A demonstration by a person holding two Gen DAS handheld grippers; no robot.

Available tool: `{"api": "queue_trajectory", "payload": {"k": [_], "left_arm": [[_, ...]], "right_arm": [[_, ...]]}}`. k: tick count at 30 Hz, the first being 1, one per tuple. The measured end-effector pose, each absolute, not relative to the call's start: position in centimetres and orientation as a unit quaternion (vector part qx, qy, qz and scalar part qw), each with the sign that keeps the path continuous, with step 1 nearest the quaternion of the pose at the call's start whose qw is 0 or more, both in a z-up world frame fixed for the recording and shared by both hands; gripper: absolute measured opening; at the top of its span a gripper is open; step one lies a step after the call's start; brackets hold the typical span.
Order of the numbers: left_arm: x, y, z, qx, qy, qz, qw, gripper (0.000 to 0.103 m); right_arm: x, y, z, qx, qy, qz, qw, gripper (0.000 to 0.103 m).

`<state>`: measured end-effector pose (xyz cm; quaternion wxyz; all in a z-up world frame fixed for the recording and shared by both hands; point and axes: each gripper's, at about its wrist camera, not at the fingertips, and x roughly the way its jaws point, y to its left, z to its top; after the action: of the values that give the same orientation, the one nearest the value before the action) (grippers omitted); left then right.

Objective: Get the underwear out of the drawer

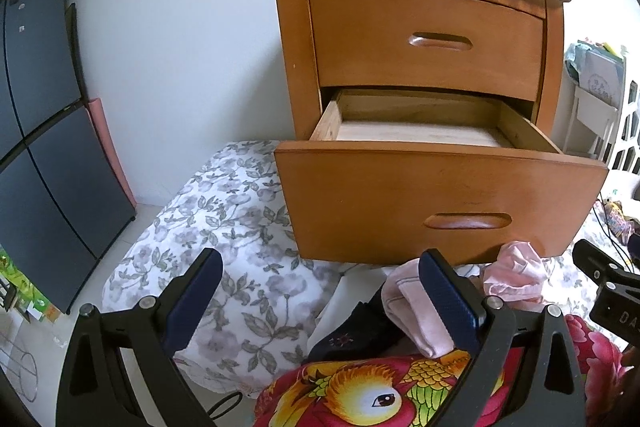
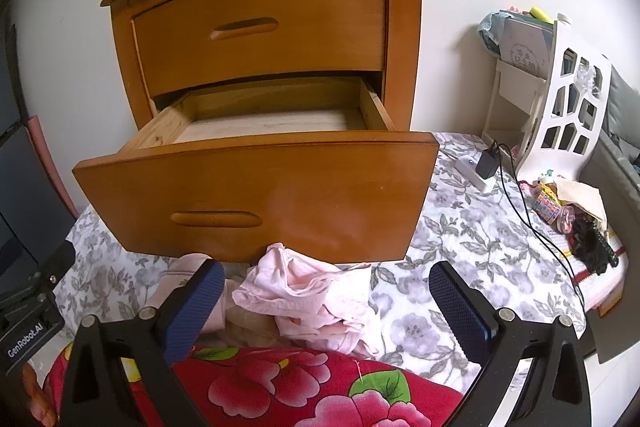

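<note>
Currently released: left tool and right tool, both spread wide, grasping nothing. Pink underwear heaped on bed before pulled-out lower drawer, outside it.

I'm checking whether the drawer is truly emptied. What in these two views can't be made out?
- Lower drawer, front part of its floor: hidden behind its own front panel in both wrist views.
- Upper drawer: shut, contents unseen.
- Pink underwear: crumpled, number of pieces unclear; in the left wrist view a pink piece is partly behind the left gripper.
- Dark garment: partly covered, type unclear.
- Right gripper: open, holding nothing.
</note>
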<state>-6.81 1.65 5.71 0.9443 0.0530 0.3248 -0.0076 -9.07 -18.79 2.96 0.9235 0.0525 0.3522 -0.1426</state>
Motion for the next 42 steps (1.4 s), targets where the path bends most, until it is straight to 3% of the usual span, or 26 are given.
{"api": "queue_trajectory", "payload": {"k": [42], "left_arm": [[-6.92,0.9,5.21,0.075,0.336,-0.027,0.938,0.099]], "right_arm": [[-8.95,-18.63,2.63,0.046,0.36,-0.142,0.921,0.103]]}}
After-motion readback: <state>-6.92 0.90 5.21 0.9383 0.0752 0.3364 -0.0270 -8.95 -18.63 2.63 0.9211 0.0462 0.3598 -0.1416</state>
